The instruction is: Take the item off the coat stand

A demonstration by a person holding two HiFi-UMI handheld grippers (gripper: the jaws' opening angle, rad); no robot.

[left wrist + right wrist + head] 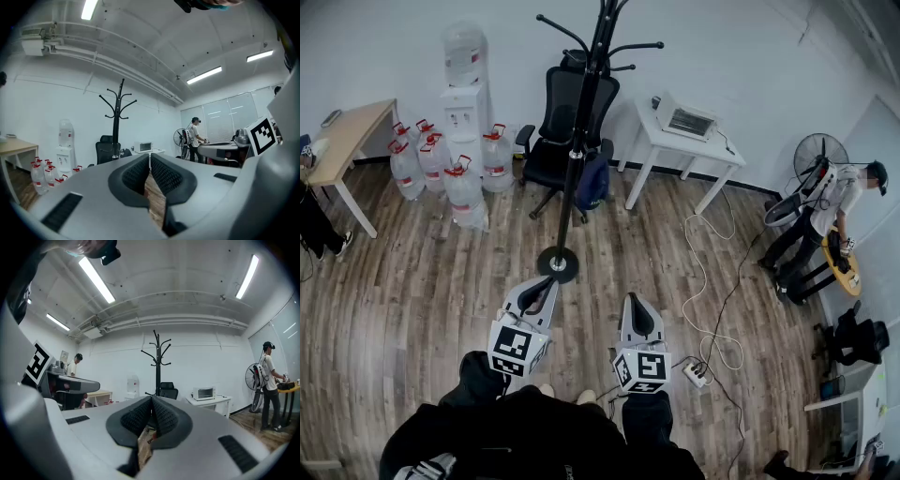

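Nearest the head camera we find the person's dark clothing (pixel 525 436). Just ahead of it are the left hand-held gripper (pixel 546 284) and the right hand-held gripper (pixel 635 302), held side by side and level above the wooden floor (pixel 412 291). We read both as clenched and empty: in each gripper view the ribbed pads meet at their tips, and only floor shows through the gap beneath them. Straight ahead of the left hand-held gripper, and slightly to the left of the right one, stands the coat stand (pixel 573 164). Both gripper views show it well apart from the tips. Its upper hooks are bare in all three views. The likely item is a dark blue bag (pixel 593 183), which sits just to the right of the pole at mid-height, ahead of both hand-held grippers and out of reach. We cannot tell whether it hangs from a lower hook or leans on the office chair (pixel 567 108) behind the stand. We judge the task as not yet begun: no contact is made and nothing is lifted. The steps left, in our judgement, are to approach the stand, open one set of jaws, grip the bag at its strap or top, lift it clear, and draw it away from the pole.
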